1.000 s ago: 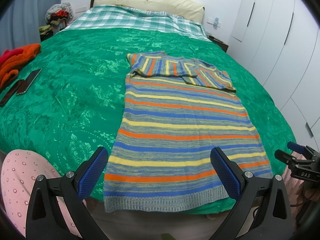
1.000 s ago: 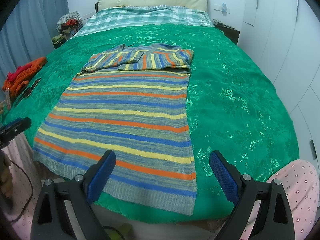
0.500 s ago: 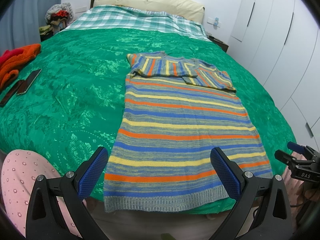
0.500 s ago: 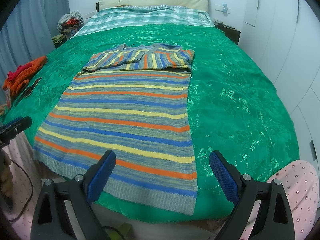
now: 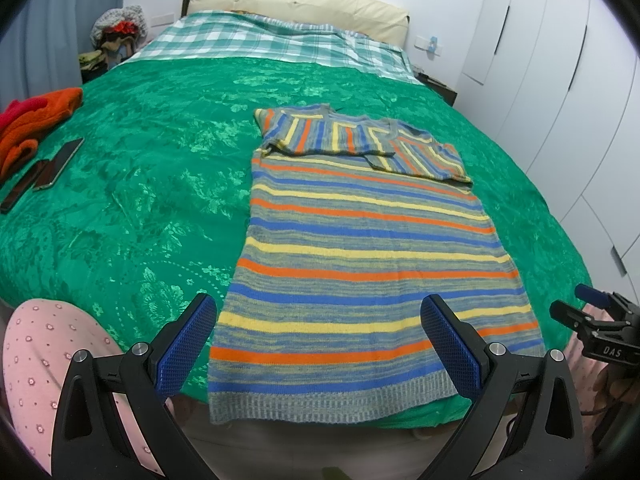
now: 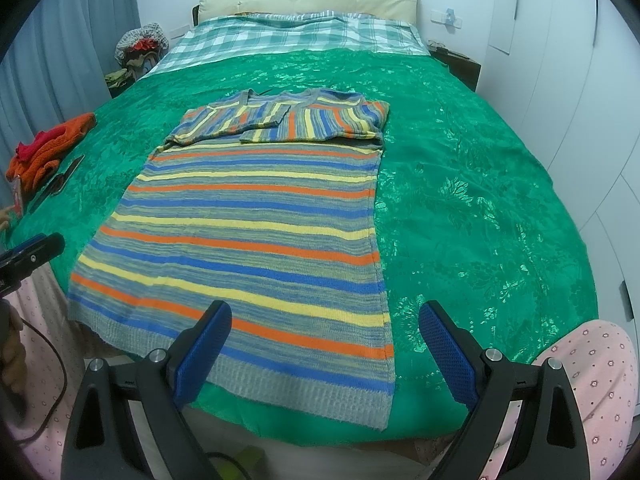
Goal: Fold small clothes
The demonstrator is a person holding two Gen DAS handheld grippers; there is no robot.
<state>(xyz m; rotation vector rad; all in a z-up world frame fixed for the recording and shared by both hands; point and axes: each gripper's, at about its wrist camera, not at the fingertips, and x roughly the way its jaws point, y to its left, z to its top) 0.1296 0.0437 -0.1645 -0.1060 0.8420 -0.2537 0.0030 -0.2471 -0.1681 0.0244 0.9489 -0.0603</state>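
Observation:
A striped knit sweater (image 5: 360, 256) in grey, blue, yellow and orange lies flat on the green bedspread (image 5: 140, 184), both sleeves folded across its chest at the far end. Its ribbed hem hangs at the bed's near edge. My left gripper (image 5: 316, 344) is open and empty, hovering just above the hem. My right gripper (image 6: 324, 344) is open and empty, over the hem's right corner; the sweater (image 6: 256, 232) fills the left half of that view. The right gripper's tip (image 5: 592, 320) shows at the right edge of the left wrist view.
Orange and red clothes (image 5: 28, 128) and two phones (image 5: 52, 164) lie at the bed's left side. A checked sheet (image 5: 272, 40) and cream headboard are at the far end. White wardrobes (image 5: 560, 60) stand on the right. The person's pink dotted trousers (image 5: 36, 364) are near the bed edge.

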